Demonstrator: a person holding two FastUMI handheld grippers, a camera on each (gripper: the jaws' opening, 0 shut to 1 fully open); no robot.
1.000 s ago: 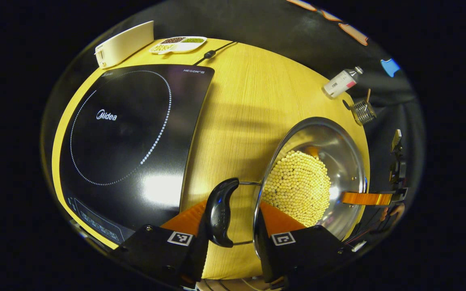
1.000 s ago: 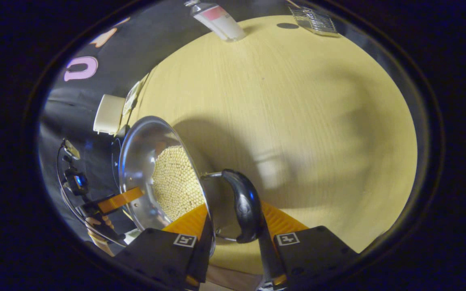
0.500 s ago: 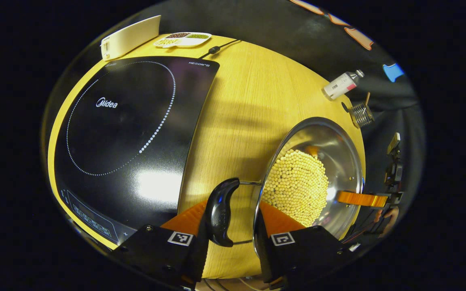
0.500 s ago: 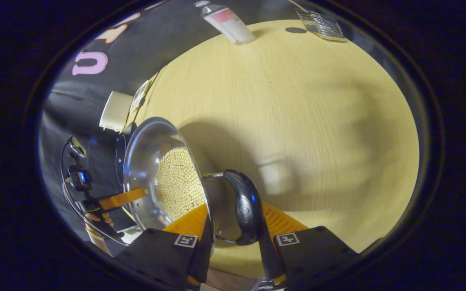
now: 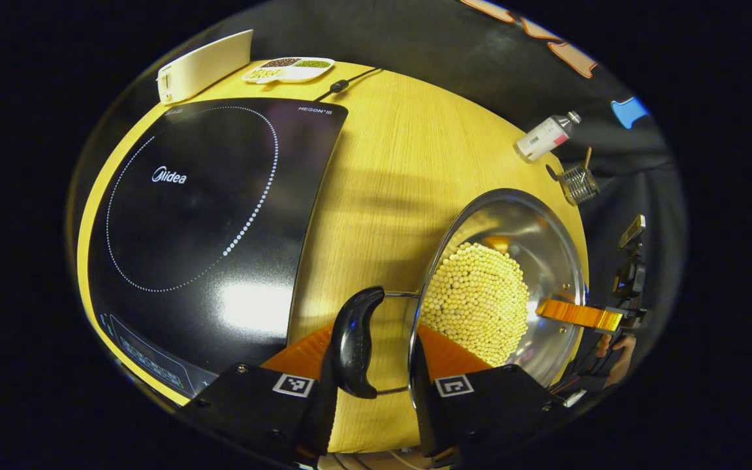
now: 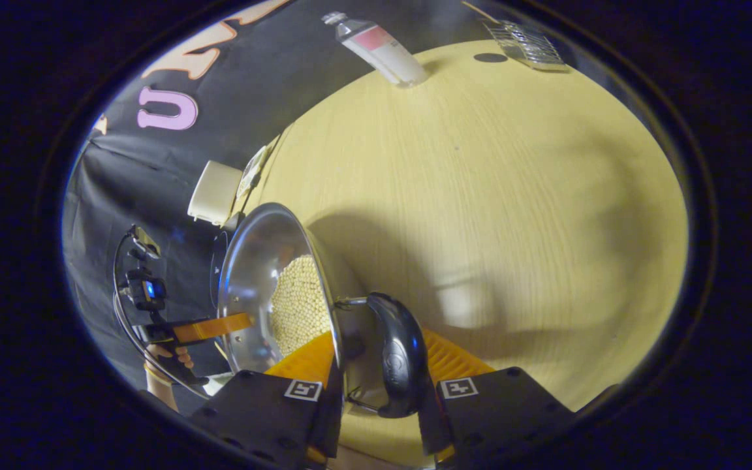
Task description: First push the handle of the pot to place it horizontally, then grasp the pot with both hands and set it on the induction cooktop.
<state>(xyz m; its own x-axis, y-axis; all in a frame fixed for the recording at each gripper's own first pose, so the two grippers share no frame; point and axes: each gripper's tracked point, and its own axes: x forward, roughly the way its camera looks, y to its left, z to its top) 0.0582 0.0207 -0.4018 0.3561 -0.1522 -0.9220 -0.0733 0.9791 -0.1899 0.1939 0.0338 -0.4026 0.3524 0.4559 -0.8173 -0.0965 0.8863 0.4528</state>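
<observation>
Left gripper view: the left gripper [image 5: 371, 365] pinches one side of the pot [image 5: 546, 228], one finger lying outside the black side handle [image 5: 355, 342] and the other inside the rim, so that handle and wall sit clamped between them. The steel pot holds a heap of pale round beans [image 5: 477, 301] and appears held above the wooden table [image 5: 389, 163], to the right of the black induction cooktop [image 5: 200, 209] and apart from it. At the far rim of the pot, the right gripper [image 5: 578, 315] reaches in, held by a hand [image 5: 617, 356]. Along the back edge of the table lie a white case [image 5: 203, 64], a small tray of grains [image 5: 288, 69] and a black cable [image 5: 343, 83]; at the right edge stand a bottle [image 5: 546, 136] and a wire basket [image 5: 578, 184].

Right gripper view: the right gripper [image 6: 379, 391] is closed on the opposite side handle [image 6: 399, 356] and the wall of the pot [image 6: 252, 261], one finger inside the rim, one outside the handle. The beans [image 6: 297, 303] lie inside the pot, and its shadow falls on the table [image 6: 480, 196]. Beyond the pot the left gripper [image 6: 213, 326] and the hand holding it [image 6: 167, 356] grip the far rim. The bottle [image 6: 379, 49] and wire basket [image 6: 526, 44] stand at the far edge; the white case [image 6: 215, 192] lies at the left edge
</observation>
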